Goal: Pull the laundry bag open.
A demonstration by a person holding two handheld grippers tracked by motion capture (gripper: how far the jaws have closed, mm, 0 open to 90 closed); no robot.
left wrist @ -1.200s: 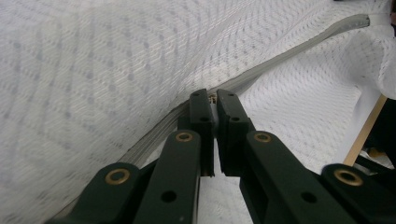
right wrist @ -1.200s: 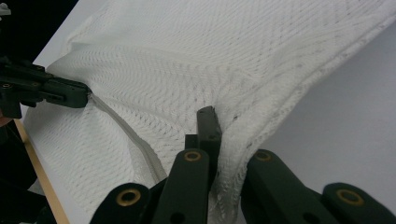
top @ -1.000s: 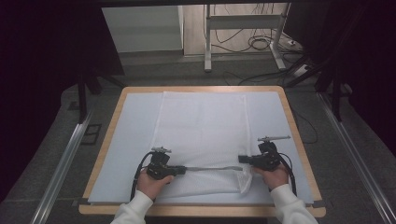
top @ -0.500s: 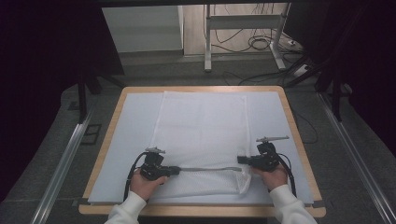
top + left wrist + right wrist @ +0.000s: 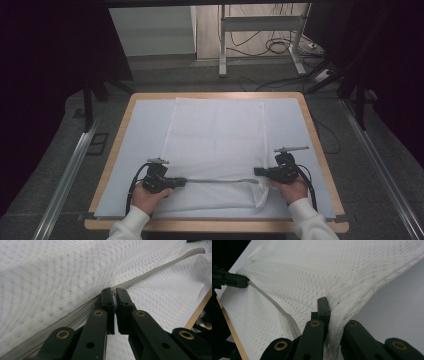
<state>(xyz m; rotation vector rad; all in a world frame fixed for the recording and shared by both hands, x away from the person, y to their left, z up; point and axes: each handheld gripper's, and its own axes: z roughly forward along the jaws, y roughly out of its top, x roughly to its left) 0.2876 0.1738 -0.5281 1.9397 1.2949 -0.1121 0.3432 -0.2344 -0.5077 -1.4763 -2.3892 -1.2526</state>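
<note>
White mesh bag (image 5: 215,145) lies flat on the bench (image 5: 320,150); its grey zipper (image 5: 215,180) runs crosswise between the tongs. Left tongs (image 5: 184,181) pinch the zipper's left end. Right tongs (image 5: 256,171) clamp the bag's right corner.

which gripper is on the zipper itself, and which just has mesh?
The left gripper is shut on the grey zipper, pinching something small along its line. The right gripper holds the white mesh bag at its corner, past the zipper's end.
</note>
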